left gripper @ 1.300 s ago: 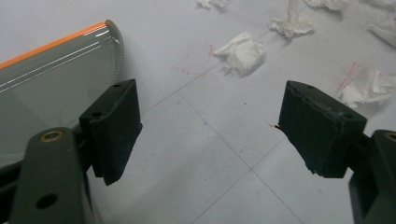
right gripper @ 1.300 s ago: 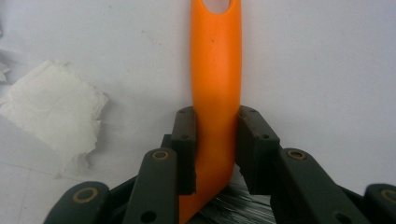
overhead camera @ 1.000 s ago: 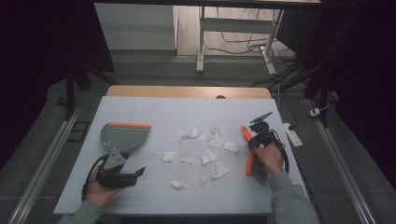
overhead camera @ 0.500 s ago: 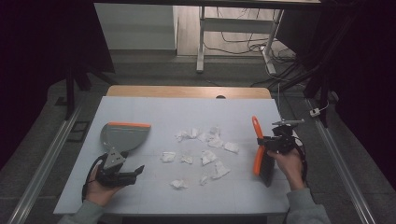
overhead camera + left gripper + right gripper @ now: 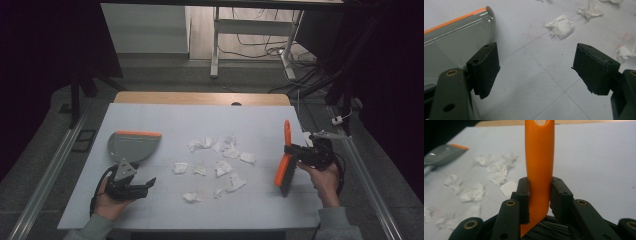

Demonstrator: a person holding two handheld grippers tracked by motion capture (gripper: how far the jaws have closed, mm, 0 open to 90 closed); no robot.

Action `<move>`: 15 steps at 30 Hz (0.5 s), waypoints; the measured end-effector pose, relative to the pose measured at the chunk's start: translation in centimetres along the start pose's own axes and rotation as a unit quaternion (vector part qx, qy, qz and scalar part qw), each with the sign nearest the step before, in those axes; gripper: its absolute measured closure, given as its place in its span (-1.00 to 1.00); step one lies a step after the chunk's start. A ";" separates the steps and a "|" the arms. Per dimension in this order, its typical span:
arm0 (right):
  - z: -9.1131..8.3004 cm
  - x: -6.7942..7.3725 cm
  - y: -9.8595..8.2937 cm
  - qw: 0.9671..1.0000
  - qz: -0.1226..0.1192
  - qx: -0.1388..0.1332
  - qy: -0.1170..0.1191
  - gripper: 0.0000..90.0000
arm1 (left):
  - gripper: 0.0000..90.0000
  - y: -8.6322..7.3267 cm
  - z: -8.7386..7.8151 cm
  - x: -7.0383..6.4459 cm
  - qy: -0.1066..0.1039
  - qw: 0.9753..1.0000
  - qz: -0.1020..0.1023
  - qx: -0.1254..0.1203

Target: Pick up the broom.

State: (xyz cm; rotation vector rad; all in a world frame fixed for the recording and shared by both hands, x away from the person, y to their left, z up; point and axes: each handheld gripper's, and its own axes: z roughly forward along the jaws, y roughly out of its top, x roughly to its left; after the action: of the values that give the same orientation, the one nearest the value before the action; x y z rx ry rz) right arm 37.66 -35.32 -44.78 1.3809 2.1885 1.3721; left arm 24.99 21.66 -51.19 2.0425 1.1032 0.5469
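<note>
One brush with an orange handle and dark bristles is gripped by the right gripper at the right side of the table. In the right gripper view the orange handle is seen clamped between the two black jaws, which are pressed against its sides, and the black bristles are seen below them. In the high view the brush is held tilted, with the handle pointing away from the person and the bristle end low over the table surface; whether the bristles touch the table cannot be told.

One grey dustpan with an orange front edge is seen lying on the left part of the table. The left gripper is held just in front of it, nearer the person, with its jaws spread wide and nothing between them. In the left gripper view the dustpan is seen just behind and beside the left jaw; contact with it cannot be made out.

About ten crumpled pieces of white paper are counted in the high view, scattered across the middle of the table between the dustpan and the brush. Several of them are seen in the right gripper view, and one lies ahead of the open jaws in the left gripper view.
</note>
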 end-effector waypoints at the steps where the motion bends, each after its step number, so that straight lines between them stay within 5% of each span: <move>1: -0.2 0.0 0.0 1.000 0.003 -0.007 0.003 0.58 | -0.50 0.0 0.0 0.0 0.000 1.000 0.000 0.000; 6: -0.6 -0.3 0.1 0.998 0.020 -0.039 0.049 0.58 | -0.50 0.0 0.0 -0.1 -0.001 1.000 0.002 -0.001; 15: -0.8 0.4 0.4 0.993 0.015 -0.086 0.075 0.58 | -0.50 0.0 0.1 -0.1 0.000 1.000 0.004 -0.001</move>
State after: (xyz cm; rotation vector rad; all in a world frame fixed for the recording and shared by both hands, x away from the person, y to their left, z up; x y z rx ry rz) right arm 37.22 -35.43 -43.94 1.2938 2.0863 1.6810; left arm 24.96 21.52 -51.23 2.0475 1.0943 0.5523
